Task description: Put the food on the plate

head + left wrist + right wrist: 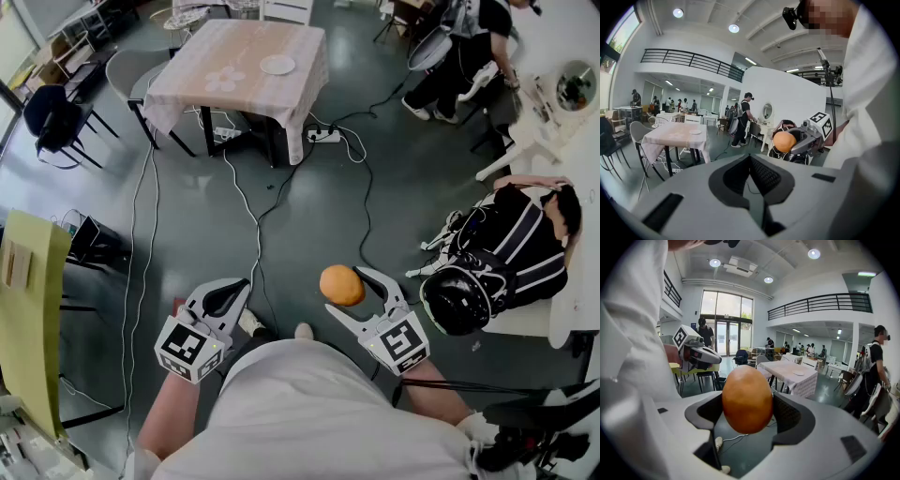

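Over the floor (pixel 309 206), at 6 o'clock in the head view, the food (pixel 747 398) is clamped in the right gripper (pixel 347 289), whose jaws are set wide. The left gripper (pixel 236 289) is closed on nothing. The carry seems to be in hand: the food must be taken to the plate (pixel 277 65) on the surface (pixel 206 47) at 12 o'clock.

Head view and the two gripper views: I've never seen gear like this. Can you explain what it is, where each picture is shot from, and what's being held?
A standing person holds a two-jaw gripper in each hand. The head view looks down from a camera on their head. The other two pictures come from a camera riding on each gripper, looking along its jaws. The right gripper is closed on a rounded orange-brown food item. The left gripper is shut with nothing in it. Across the floor stands a cloth-covered table with a white plate on it. The plate looks empty.
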{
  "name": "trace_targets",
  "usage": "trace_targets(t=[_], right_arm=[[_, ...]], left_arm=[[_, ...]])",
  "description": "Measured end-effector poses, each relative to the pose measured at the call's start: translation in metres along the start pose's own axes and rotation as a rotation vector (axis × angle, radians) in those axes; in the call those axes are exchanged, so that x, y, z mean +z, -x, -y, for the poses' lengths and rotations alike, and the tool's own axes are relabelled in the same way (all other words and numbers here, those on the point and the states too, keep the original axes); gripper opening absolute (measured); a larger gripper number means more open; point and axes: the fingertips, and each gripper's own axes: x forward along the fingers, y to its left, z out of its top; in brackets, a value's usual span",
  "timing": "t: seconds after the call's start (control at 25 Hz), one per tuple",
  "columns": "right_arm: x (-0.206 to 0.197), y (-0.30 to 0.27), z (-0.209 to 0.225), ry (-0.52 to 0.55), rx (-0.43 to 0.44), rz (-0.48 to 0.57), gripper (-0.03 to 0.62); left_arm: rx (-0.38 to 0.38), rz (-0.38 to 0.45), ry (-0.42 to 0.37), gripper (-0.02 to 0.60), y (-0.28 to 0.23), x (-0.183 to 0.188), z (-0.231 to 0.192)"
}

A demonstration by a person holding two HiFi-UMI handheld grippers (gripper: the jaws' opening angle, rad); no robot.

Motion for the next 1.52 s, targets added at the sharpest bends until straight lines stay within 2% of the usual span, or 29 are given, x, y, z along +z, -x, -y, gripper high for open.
trace_targets(t=[0.28, 0.52, 0.68, 0.96, 1.08, 1.24, 1.4, 1.52], right_arm=[[-0.032, 0.043, 0.024, -0.004, -0.013, -0.007, 0.341], [-0.045, 0.048, 0.041, -0.03, 0.011, -0.007, 0.341], [-0.038, 0.035, 0.064, -0.031, -0.011, 0.001, 0.341], [-0.013, -0.035, 0.101, -0.042, -0.056, -0.005, 0.339], [0.014, -0.073, 0.118, -0.062, -0.079, -0.018, 0.339], [0.059, -0.127, 0.146, -0.022, -0.097, -0.043, 0.339], [0.094, -0.186, 0.174, -0.005, -0.116, -0.044, 0.339], [0.117, -0.224, 0.197, 0.004, -0.111, -0.043, 0.339]], left_arm=[[0.024, -0.007, -0.009, 0.009, -0.029, 0.003, 0.036], [0.067, -0.026, -0.006, 0.009, -0.036, 0.009, 0.029], [0.067, -0.024, -0.019, 0.009, -0.048, 0.019, 0.009], [0.028, 0.001, -0.021, 0.009, -0.077, 0.035, -0.073], [-0.016, 0.013, -0.019, 0.009, -0.088, 0.05, -0.117], [-0.064, 0.027, -0.029, 0.009, -0.096, 0.075, -0.178], [-0.076, 0.039, -0.025, 0.009, -0.1, 0.085, -0.243], [-0.062, 0.054, 0.011, 0.01, -0.103, 0.09, -0.281]])
